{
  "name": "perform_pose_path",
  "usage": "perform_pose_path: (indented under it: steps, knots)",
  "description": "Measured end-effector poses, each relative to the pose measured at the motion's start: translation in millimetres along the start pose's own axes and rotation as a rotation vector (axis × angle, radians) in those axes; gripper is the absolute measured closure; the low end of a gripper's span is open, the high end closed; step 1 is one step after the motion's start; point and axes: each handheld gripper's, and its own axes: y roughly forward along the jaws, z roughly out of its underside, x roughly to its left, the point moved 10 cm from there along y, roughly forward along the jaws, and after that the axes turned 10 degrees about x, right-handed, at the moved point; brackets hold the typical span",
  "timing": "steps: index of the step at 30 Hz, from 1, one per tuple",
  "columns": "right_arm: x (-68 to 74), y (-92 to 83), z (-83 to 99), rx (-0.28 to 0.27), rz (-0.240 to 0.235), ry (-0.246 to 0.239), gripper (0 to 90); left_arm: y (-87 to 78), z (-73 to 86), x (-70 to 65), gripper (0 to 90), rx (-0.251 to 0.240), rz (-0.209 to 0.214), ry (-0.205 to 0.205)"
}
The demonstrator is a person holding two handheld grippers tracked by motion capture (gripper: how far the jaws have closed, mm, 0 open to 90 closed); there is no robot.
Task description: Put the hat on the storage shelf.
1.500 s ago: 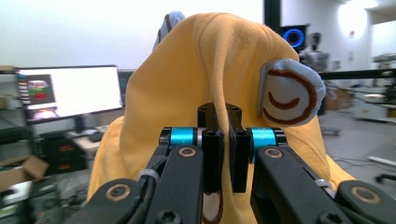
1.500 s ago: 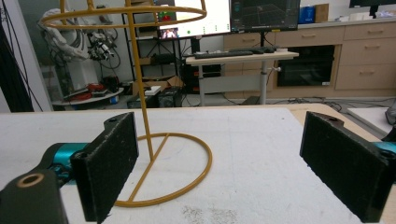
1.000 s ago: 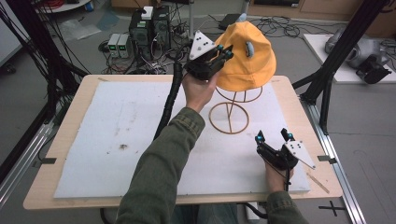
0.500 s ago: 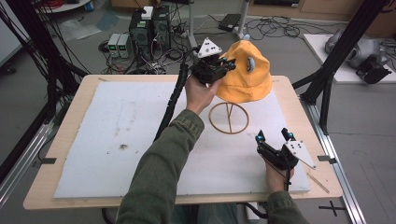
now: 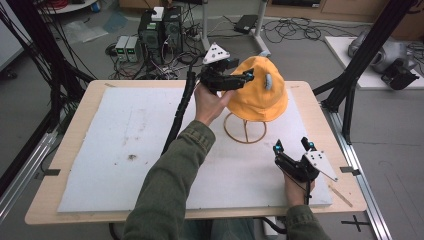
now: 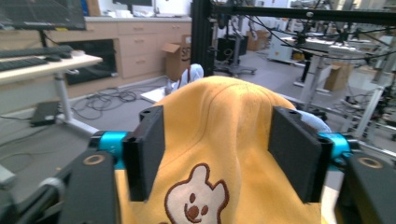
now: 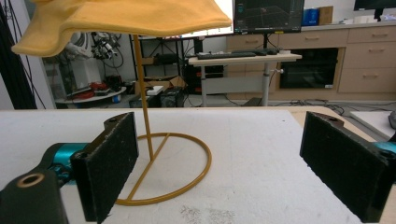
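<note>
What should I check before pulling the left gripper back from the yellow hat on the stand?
1. Left gripper released: ok; its jaws have just been opening, and the yellow hat lies between them without being pinched.
2. Hat seated on the wire stand: ok, it drapes over the top.
3. Stand base flat on the white mat: ok.
4. Fabric snagged on a pad: cannot tell.
5. Right gripper clear of the stand: ok, open, resting on the mat nearer the person.

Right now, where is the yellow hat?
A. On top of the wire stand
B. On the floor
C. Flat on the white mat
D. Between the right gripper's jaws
A: the yellow hat sits over the wire stand, above the white mat.
</note>
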Motion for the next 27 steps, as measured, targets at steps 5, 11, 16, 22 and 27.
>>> perform_pose_path:
  steps: [5,11,16,22,27]
  knots:
    - [0.4,-0.5,-0.1,-0.002,0.0,-0.006,11.2,-28.3,0.8,14.9,27.9,-0.015,-0.066,0.004]
    - [1.0,-0.2,0.3,0.001,0.003,-0.008,11.2,-79.9,3.1,43.5,27.4,-0.044,-0.162,-0.007]
    - [0.8,0.6,0.7,0.002,0.008,-0.007,11.2,-129.6,6.3,69.4,24.3,-0.092,-0.267,-0.017]
    - [5.2,2.6,1.9,0.007,0.008,-0.002,11.2,-201.3,20.9,101.8,20.6,-0.123,-0.454,-0.027]
    - [6.3,3.3,0.6,0.001,0.012,-0.006,11.2,-257.0,50.2,118.0,18.1,-0.189,-0.666,-0.043]
